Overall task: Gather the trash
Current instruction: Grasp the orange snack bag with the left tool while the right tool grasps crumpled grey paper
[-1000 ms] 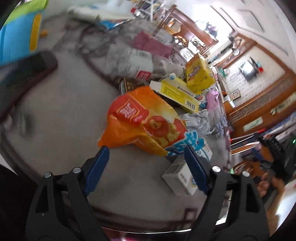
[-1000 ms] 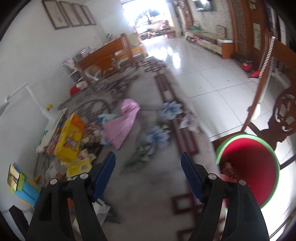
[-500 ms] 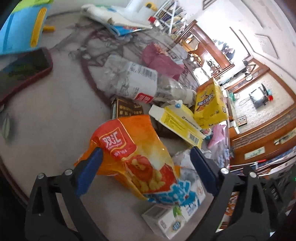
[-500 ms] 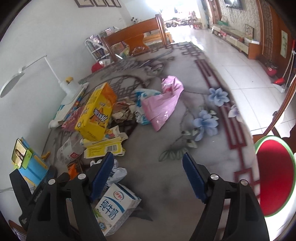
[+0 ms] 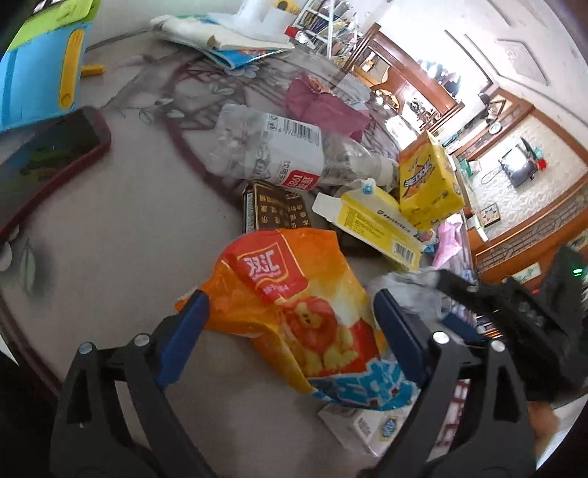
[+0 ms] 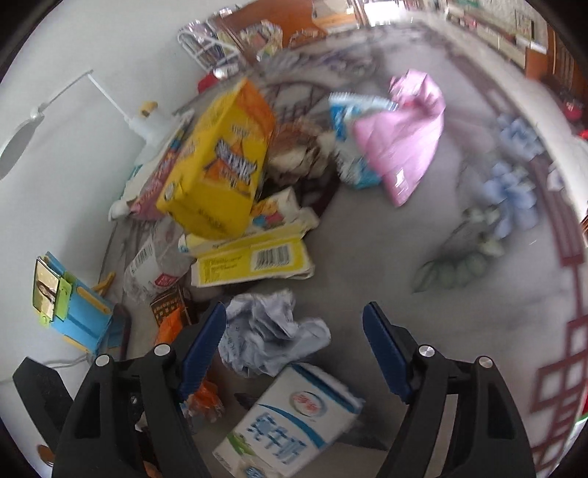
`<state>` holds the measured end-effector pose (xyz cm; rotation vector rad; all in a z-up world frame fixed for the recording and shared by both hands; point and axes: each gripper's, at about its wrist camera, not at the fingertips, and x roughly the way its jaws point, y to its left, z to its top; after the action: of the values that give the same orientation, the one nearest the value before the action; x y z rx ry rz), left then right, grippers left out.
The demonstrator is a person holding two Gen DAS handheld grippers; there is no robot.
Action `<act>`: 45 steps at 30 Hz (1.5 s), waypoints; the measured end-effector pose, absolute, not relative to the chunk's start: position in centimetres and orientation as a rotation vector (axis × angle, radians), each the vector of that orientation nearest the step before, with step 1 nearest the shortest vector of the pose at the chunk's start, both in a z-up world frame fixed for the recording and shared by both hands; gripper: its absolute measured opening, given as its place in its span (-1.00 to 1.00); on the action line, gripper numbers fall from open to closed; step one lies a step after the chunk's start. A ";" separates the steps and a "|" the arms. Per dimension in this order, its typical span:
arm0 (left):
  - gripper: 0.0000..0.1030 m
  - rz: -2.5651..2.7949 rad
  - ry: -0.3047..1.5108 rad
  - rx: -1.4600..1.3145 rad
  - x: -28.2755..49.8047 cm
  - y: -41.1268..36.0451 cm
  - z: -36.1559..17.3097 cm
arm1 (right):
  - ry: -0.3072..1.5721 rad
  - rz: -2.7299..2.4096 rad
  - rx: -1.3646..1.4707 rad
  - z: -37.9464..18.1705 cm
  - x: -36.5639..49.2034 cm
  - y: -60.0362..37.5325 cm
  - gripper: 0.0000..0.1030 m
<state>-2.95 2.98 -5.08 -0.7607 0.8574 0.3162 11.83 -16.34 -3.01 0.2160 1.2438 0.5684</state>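
Note:
A pile of trash lies on a patterned tablecloth. In the left wrist view my left gripper is open, its blue fingers either side of an orange snack bag. Behind it lie a clear plastic bottle, a brown packet, a flat yellow carton and a yellow box. In the right wrist view my right gripper is open over crumpled paper and a white milk carton. The yellow box, the flat carton and a pink bag lie beyond.
A red-cased phone and a blue-green toy box lie at the left. Papers and a lamp base sit at the back near the wall. My right gripper's body shows at the right edge of the left view.
Both grippers have moved down toward the pile. The left now straddles the orange bag. The right swung from the floor and chair to the crumpled paper and milk carton.

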 end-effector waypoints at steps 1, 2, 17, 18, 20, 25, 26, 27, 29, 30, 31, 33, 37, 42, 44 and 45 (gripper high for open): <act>0.74 0.314 0.857 -0.780 -3.2 2.9 -5.0 | 1.264 0.579 0.245 -3.4 12.0 -16.2 0.44; 0.74 0.310 0.859 -0.794 -3.5 2.9 -5.1 | 1.277 0.583 0.262 -3.6 12.1 -16.2 0.44; 0.76 0.287 0.894 -0.848 -3.6 2.9 -6.2 | 1.334 0.686 0.463 -4.2 12.7 -18.0 -0.25; 0.75 0.283 0.902 -0.855 -3.6 2.9 -6.5 | 1.317 0.679 0.464 -3.9 12.7 -18.4 -0.25; 0.65 0.285 0.896 -0.845 -3.6 2.8 -6.6 | 1.288 0.672 0.487 -3.5 12.9 -19.1 -0.27; 0.26 0.263 0.904 -0.831 -3.9 2.7 -6.7 | 1.198 0.675 0.515 -1.4 13.2 -20.8 -0.27; 0.25 0.259 0.903 -0.830 -4.0 2.8 -6.7 | 1.186 0.677 0.510 -1.1 13.1 -21.0 -0.27; 0.24 0.258 0.901 -0.827 -4.2 2.8 -6.6 | 1.173 0.685 0.505 -0.7 13.0 -21.1 -0.27; 0.24 0.263 0.885 -0.807 -4.6 2.7 -6.1 | 1.156 0.699 0.493 -0.1 12.7 -21.1 -0.27; 0.23 0.264 0.874 -0.790 -4.7 2.6 -5.7 | 1.149 0.703 0.487 0.2 12.5 -20.7 -0.27; 0.23 0.266 0.863 -0.769 -4.9 2.5 -5.3 | 1.140 0.712 0.487 0.5 12.3 -20.9 -0.27; 0.23 0.266 0.837 -0.715 -5.1 2.0 -4.3 | 1.125 0.728 0.491 1.1 11.8 -20.7 -0.27; 0.24 0.261 0.778 -0.600 -5.6 0.6 -2.0 | 1.065 0.736 0.447 3.0 10.5 -20.6 -0.27; 0.24 0.242 0.722 -0.503 -6.0 -1.4 0.2 | 0.991 0.724 0.398 4.5 9.5 -22.6 -0.26; 0.24 0.229 0.706 -0.478 -5.9 -2.1 0.8 | 0.979 0.709 0.400 4.7 9.5 -23.7 -0.26; 0.24 0.219 0.700 -0.470 -5.8 -2.5 1.1 | 0.971 0.700 0.402 4.8 9.4 -24.3 -0.26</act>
<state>-5.78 -2.54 1.12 -0.4701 0.6999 0.2187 9.45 -24.26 4.78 0.4021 0.9712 0.6998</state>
